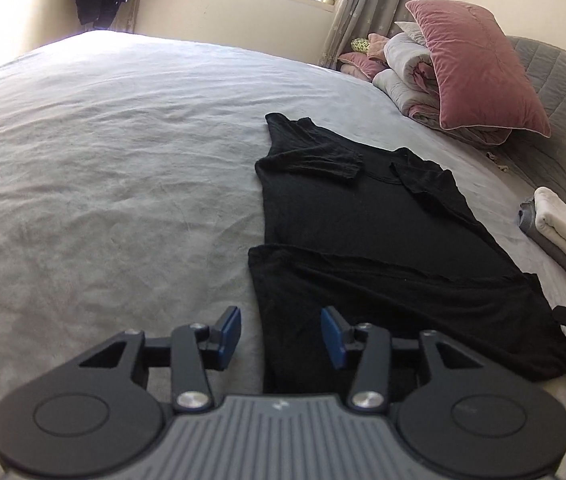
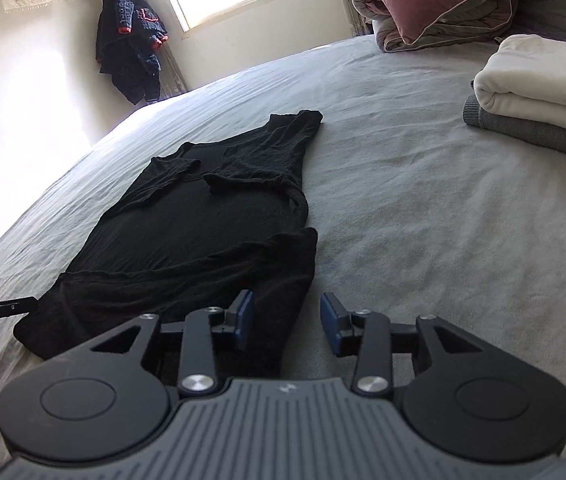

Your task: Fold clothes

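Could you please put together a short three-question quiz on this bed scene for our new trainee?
1. True or false: both sleeves of the black T-shirt are folded inward.
2. What lies on top of the grey folded garment? A) white folded garment B) pink pillow C) jacket
3. Fill in: the left gripper and right gripper are both ____.

Key: 1 true; 2 A, the white folded garment; 3 open.

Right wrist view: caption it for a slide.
Open right gripper poised over the near hem of a black shirt on the bed.
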A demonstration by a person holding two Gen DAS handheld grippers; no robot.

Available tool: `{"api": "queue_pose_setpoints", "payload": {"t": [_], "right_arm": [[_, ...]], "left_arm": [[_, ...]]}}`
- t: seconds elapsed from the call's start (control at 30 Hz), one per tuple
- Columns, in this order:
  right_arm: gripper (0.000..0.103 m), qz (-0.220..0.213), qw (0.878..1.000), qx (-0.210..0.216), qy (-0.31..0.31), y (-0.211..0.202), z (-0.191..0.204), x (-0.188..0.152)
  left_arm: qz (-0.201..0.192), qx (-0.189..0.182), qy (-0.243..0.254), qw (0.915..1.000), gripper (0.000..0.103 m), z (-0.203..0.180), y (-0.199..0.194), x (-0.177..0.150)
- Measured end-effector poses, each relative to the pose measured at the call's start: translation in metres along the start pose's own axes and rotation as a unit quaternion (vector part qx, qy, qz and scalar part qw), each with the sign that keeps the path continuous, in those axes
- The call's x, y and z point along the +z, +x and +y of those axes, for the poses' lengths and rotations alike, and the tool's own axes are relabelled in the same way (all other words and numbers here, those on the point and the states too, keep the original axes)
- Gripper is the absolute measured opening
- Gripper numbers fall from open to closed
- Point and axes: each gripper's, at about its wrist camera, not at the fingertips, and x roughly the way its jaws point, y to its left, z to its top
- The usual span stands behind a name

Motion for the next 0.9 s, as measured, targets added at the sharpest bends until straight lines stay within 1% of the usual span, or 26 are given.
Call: {"api": "queue_pose_setpoints", "payload": {"t": [0.03,0.07,0.13,0.17,0.2,0.23,0.3,0.37,0.4,0.47,0.5,0.53,0.57,0.6,0.63,0.67,0.7,0.73,0.8,0.87,0.9], "right_arm": [[0.041,0.001,1.0,0.007,0.005,-0.003,0.001,-0.003],[0.041,0.004,1.0,0.004,0.002,-0.002,0.003,-0.005],[0.041,0.009,1.0,-0.001,-0.005,0.001,0.008,-0.009],[0.04,0.012,1.0,-0.004,-0.009,0.002,0.011,-0.011],[0.021,0.014,1.0,-0.007,-0.012,0.004,0.013,-0.014],[0.004,0.017,1.0,-0.01,-0.016,0.005,0.016,-0.016],[0.004,0.006,1.0,-0.021,-0.019,0.005,0.017,-0.016],[0.004,-0.012,0.999,-0.042,-0.017,-0.002,0.017,-0.015],[0.004,-0.011,0.999,-0.046,-0.013,-0.002,0.014,-0.015],[0.004,-0.001,0.999,-0.049,-0.013,0.0,0.008,-0.018],[0.005,0.008,0.999,-0.048,-0.018,0.002,0.007,-0.019],[0.006,0.008,0.999,-0.048,-0.023,0.001,0.008,-0.02],[0.014,0.005,0.999,-0.048,-0.018,-0.002,0.008,-0.02],[0.02,0.002,0.999,-0.049,-0.013,-0.006,0.008,-0.021],[0.024,-0.001,0.999,-0.049,-0.008,-0.009,0.009,-0.021],[0.034,-0.005,0.999,-0.049,-0.003,-0.013,0.009,-0.021],[0.04,-0.009,0.999,-0.05,-0.005,-0.017,0.01,-0.022],[0.041,-0.013,0.999,-0.051,-0.011,-0.021,0.013,-0.024],[0.041,-0.016,0.998,-0.052,-0.025,-0.029,0.016,-0.028],[0.041,-0.019,0.997,-0.05,-0.047,-0.036,0.022,-0.034],[0.041,-0.021,0.997,-0.048,-0.062,-0.039,0.026,-0.038]], "left_arm": [[0.01,-0.011,-0.016,0.9998,0.045,0.003,-0.002,-0.003],[0.021,-0.023,-0.028,0.9991,0.045,0.004,-0.002,-0.007],[0.033,-0.024,-0.008,0.9991,0.036,-0.003,0.0,-0.015],[0.039,-0.021,0.005,0.999,0.015,-0.006,0.001,-0.019],[0.04,-0.008,0.031,0.9987,0.006,-0.013,0.003,-0.022],[0.036,-0.001,0.052,0.998,0.005,-0.018,0.002,-0.025],[0.032,0.01,0.073,0.9968,0.003,-0.024,-0.003,-0.027],[0.034,0.014,0.078,0.9963,0.003,-0.022,-0.009,-0.025],[0.037,0.015,0.081,0.9959,0.003,-0.02,-0.011,-0.025],[0.05,0.014,0.084,0.9951,0.004,-0.015,-0.005,-0.026],[0.05,0.011,0.08,0.9955,0.005,-0.013,-0.006,-0.026],[0.049,0.008,0.074,0.996,0.007,-0.012,-0.007,-0.025],[0.047,0.007,0.065,0.9967,0.011,-0.011,-0.009,-0.024],[0.044,0.007,0.055,0.9975,0.023,-0.009,-0.012,-0.024],[0.039,0.007,0.045,0.9982,0.031,-0.008,-0.016,-0.024],[0.03,0.01,0.042,0.9986,0.04,-0.008,-0.02,-0.025],[0.019,0.012,0.041,0.9989,0.041,-0.008,-0.024,-0.026],[0.007,0.015,0.053,0.9985,0.041,-0.011,-0.028,-0.028],[-0.009,0.022,0.086,0.996,0.046,-0.018,-0.036,-0.033],[-0.022,0.023,0.129,0.9911,0.047,-0.026,-0.04,-0.039],[-0.026,0.015,0.154,0.9877,0.047,-0.031,-0.041,-0.043]]}}
